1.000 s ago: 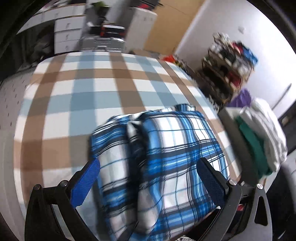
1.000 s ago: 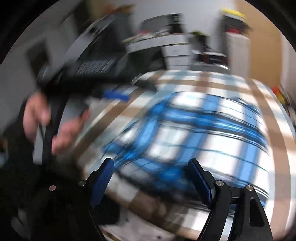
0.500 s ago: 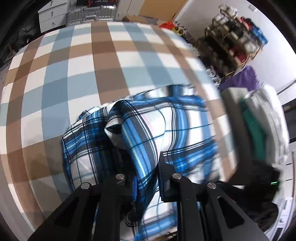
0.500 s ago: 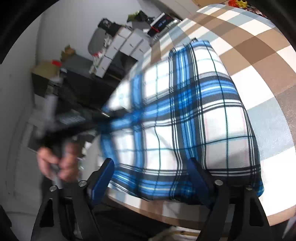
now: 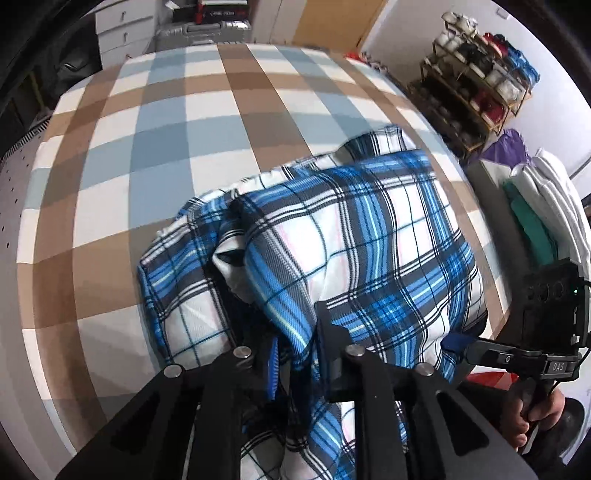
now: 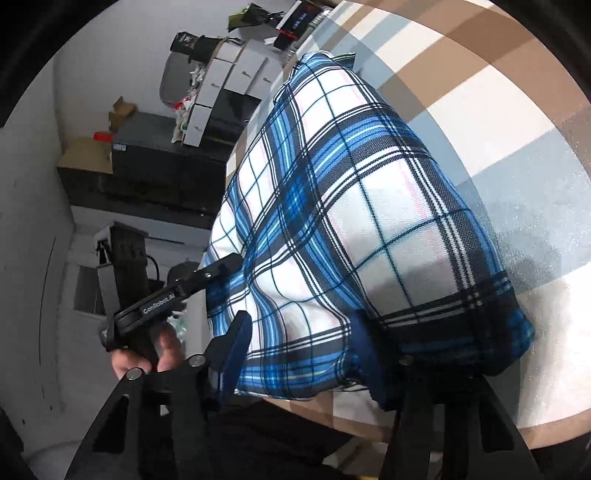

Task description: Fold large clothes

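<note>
A blue, white and black plaid shirt lies folded in a thick bundle at the near edge of a bed with a brown, blue and white checked cover. My left gripper points steeply down and pinches a raised fold of the shirt; its jaws are opening slightly with the cloth still between them. My right gripper, rolled on its side, straddles the near edge of the shirt. Its jaws are closing with that thick edge between them. Each view shows the other gripper, with a hand on it, at the shirt's side.
A stack of folded white and green clothes sits right of the bed, with a shoe rack behind it. White drawers and a silver suitcase stand beyond the far edge. A black cabinet with boxes is on the left.
My left gripper went from wide open over the shirt to pinched on a fold, which now stands up bunched. My right gripper rolled onto its side, dropped to the near edge, and its jaws narrowed.
</note>
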A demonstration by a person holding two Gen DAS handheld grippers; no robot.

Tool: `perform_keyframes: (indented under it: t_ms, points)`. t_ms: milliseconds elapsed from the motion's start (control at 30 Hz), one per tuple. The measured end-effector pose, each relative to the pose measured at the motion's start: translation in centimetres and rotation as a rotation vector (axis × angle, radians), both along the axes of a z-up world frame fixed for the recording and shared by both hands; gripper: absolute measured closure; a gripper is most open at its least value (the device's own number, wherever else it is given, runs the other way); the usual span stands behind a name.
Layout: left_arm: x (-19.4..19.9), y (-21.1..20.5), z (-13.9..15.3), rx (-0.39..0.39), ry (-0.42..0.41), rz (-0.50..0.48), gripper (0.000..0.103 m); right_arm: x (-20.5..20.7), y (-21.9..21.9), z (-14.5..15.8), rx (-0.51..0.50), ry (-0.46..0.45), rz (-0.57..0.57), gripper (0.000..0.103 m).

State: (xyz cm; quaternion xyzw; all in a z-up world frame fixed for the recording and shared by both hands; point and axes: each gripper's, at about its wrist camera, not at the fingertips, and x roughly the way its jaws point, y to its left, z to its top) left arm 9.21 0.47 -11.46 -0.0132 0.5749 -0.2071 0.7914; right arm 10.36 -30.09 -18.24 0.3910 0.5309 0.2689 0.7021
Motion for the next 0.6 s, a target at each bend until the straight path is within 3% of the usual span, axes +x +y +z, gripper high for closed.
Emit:
perform_keyframes:
  t_ms: [67, 100, 333, 367, 433, 500, 533, 600]
  points:
    - [-0.4, -0.1, 0.4, 0.087, -0.041, 0.015, 0.054, 0.0, 0.0, 0.1, -0.003, -0.005, 0.001, 0.049]
    - [-0.6, -0.1, 0.7, 0.135, -0.060, 0.025, 0.050, 0.3, 0.3, 0.2, -0.009, -0.009, 0.003, 0.049]
    - [-4.9, 0.2, 4.8, 0.279, -0.177, 0.002, 0.047, -0.1, 0.6, 1.0, -0.095, -0.041, 0.017, 0.051]
    - [-5.4, 0.6, 4.3, 0.285, -0.151, 0.014, 0.038, 0.3, 1.0, 1.1, -0.098, -0.042, 0.017, 0.051]
    - [-5.3, 1.9, 2.1, 0.261, -0.046, 0.042, 0.036, 0.5, 1.0, 1.1, -0.099, -0.039, 0.014, 0.051]
    - [-5.2, 3.2, -0.2, 0.155, 0.088, 0.087, 0.036, 0.6, 1.1, 1.1, -0.097, -0.038, 0.013, 0.051]
    - [-5.2, 3.5, -0.9, 0.102, 0.113, 0.093, 0.036, 0.6, 1.0, 1.1, -0.097, -0.038, 0.013, 0.051]
    - [-5.1, 3.5, -2.2, 0.122, 0.127, 0.081, 0.036, 0.4, 0.9, 1.0, -0.098, -0.040, 0.014, 0.051]
